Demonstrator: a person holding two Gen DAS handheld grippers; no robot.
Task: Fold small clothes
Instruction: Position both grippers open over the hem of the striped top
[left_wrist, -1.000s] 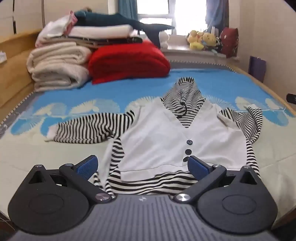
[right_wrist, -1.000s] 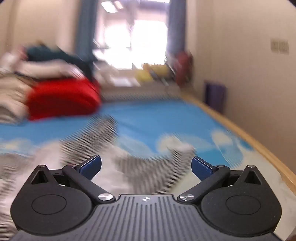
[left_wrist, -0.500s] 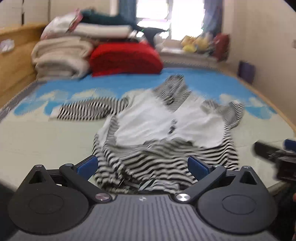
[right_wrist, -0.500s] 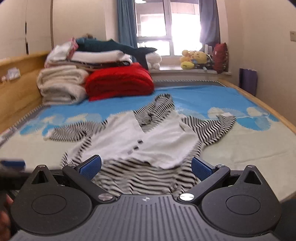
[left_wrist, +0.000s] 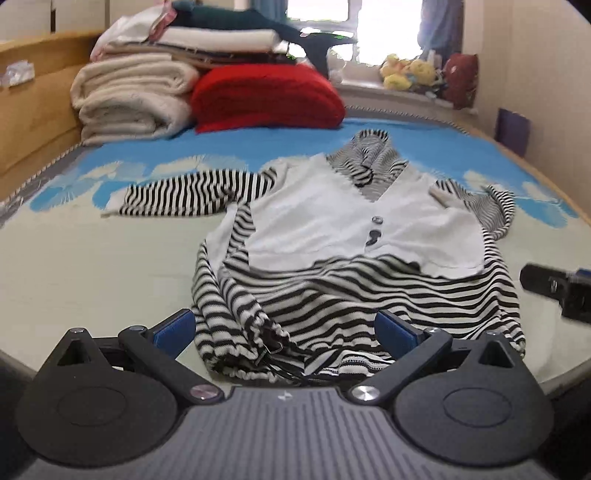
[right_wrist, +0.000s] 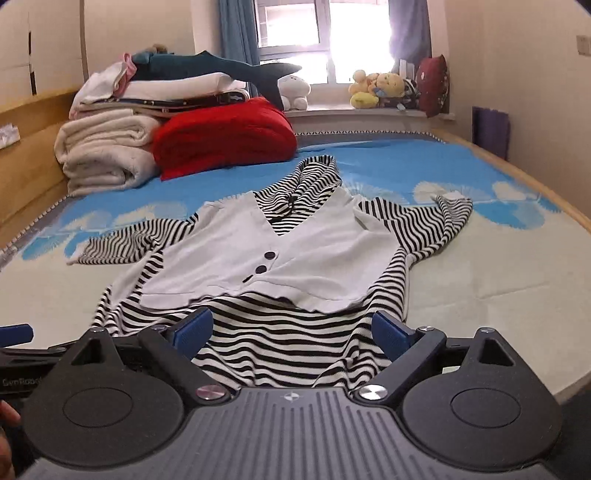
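A small black-and-white striped hooded top with a white buttoned vest front (left_wrist: 351, 229) lies face up on the bed, hood away from me, both sleeves spread out; it also shows in the right wrist view (right_wrist: 280, 254). Its striped hem is bunched at the near edge. My left gripper (left_wrist: 284, 328) is open and empty, its jaws on either side of the hem's left part. My right gripper (right_wrist: 291, 328) is open and empty over the hem's right part. The right gripper's body shows at the right edge of the left wrist view (left_wrist: 557, 288).
The bed has a blue and pale patterned cover (right_wrist: 480, 266). Folded cream blankets (right_wrist: 107, 155), a red blanket (right_wrist: 221, 136) and a shark plush (right_wrist: 221, 70) are stacked at the far left. Soft toys (right_wrist: 376, 88) sit on the windowsill. A wooden bed edge (right_wrist: 517, 173) runs along the right.
Both grippers have come down and in toward the garment's hem. The hem now lies between the jaws of each gripper. The jaws stay open.
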